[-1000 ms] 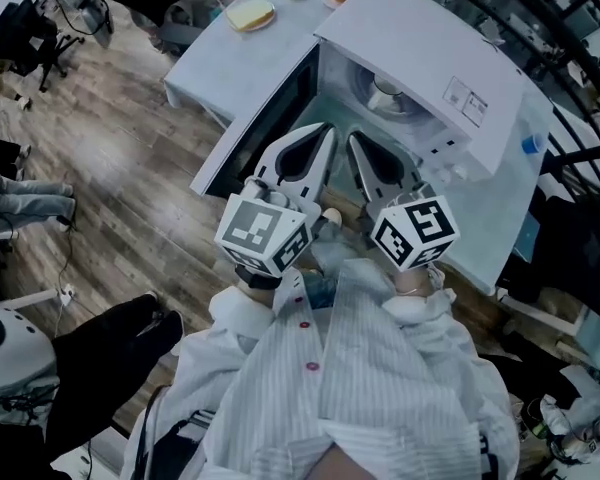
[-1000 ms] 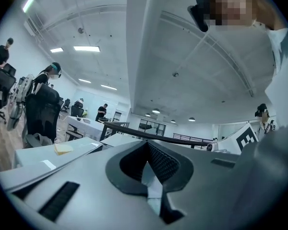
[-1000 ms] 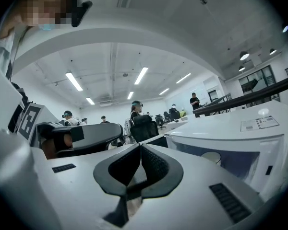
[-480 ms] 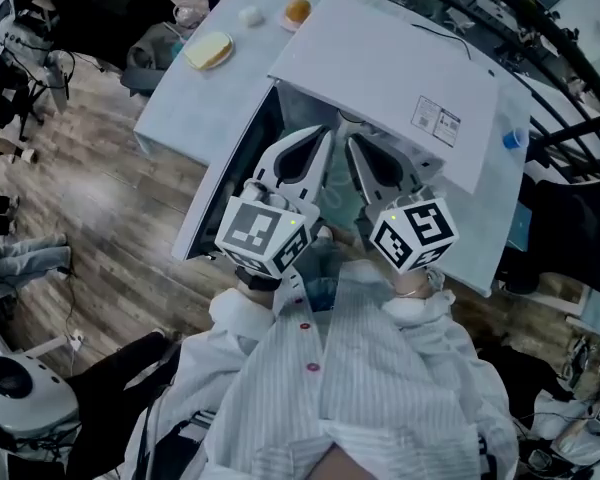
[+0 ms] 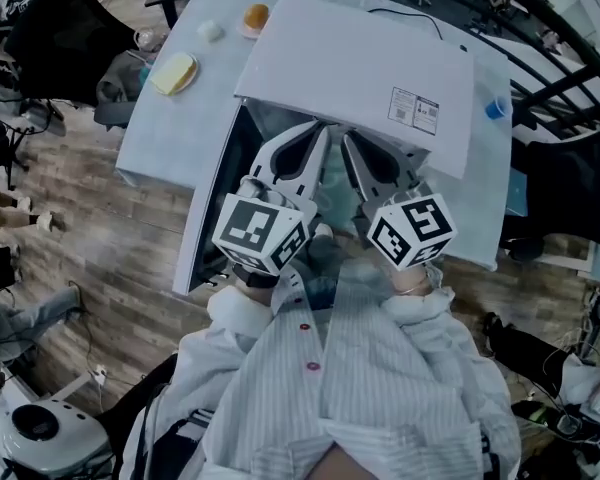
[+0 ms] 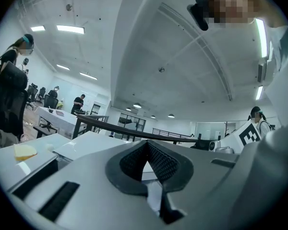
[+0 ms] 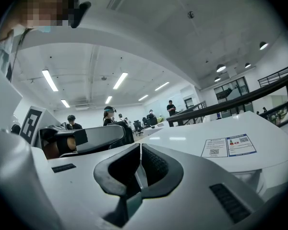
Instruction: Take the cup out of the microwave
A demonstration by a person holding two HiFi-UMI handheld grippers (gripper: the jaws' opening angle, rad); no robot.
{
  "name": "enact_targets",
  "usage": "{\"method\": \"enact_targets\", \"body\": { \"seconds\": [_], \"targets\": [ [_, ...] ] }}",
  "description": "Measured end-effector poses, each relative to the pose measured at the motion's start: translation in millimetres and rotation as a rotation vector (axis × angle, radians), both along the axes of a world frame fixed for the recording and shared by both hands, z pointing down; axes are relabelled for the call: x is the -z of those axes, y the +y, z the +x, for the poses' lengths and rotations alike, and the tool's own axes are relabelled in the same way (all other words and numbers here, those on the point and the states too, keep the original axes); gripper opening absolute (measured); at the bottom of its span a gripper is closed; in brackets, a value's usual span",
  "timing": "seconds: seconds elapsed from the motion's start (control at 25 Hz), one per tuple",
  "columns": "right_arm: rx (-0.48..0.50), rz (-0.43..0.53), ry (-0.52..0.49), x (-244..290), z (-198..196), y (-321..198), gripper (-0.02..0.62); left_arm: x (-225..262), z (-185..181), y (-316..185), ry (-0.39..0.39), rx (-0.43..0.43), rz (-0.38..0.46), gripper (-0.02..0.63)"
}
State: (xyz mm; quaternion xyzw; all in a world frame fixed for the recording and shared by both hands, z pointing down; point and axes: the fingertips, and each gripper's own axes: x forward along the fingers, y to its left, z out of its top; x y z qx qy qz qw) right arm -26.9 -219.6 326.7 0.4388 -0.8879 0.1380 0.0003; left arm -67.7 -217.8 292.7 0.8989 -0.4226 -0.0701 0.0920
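Fingers [image 6: 162, 161] of the left gripper [image 6: 147, 144] are clenched tip to tip, with nothing between the ribbed pads. On the right gripper [image 7: 140, 147] the fingers [image 7: 154, 165] likewise meet at their tips and clasp nothing.

From the head view, both grippers sit side by side at the centre of the frame, their noses pointing up the picture and reaching just under the front edge of the microwave [image 5: 360, 68]. Each carries its marker cube, the left cube [image 5: 260, 233] and the right cube [image 5: 412, 230], just above the person's striped shirt [image 5: 360, 388].

The microwave's white top fills the upper centre and bears a small printed label [image 5: 412, 110] towards its right side. Its door [image 5: 215, 198] hangs open to the left, running down the frame beside the left gripper.

The cup shows in no view: the microwave's top hides the cavity from above, and both gripper views look out over that top into the room.

On the white table [image 5: 165, 143], at the upper left, lie a yellow slice [image 5: 173, 73], an orange piece [image 5: 255, 16] and a small white lump [image 5: 211, 30]. A blue cap [image 5: 496, 108] shows at the microwave's right edge. Wooden floor [image 5: 90, 208] fills the left of the frame.
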Motion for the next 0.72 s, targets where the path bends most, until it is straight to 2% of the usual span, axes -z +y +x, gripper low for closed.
{"method": "enact_targets", "body": {
  "seconds": [0.4, 0.72],
  "targets": [
    [-0.039, -0.028, 0.005, -15.2, 10.6, 10.4, 0.038, -17.0, 10.8, 2.7, -0.023, -0.042, -0.034, 0.009],
    [-0.07, -0.054, 0.003, -36.5, 17.2, 10.7, 0.038, -51.2, 17.0, -2.0, -0.056, -0.055, -0.066, 0.009]
  ]
}}
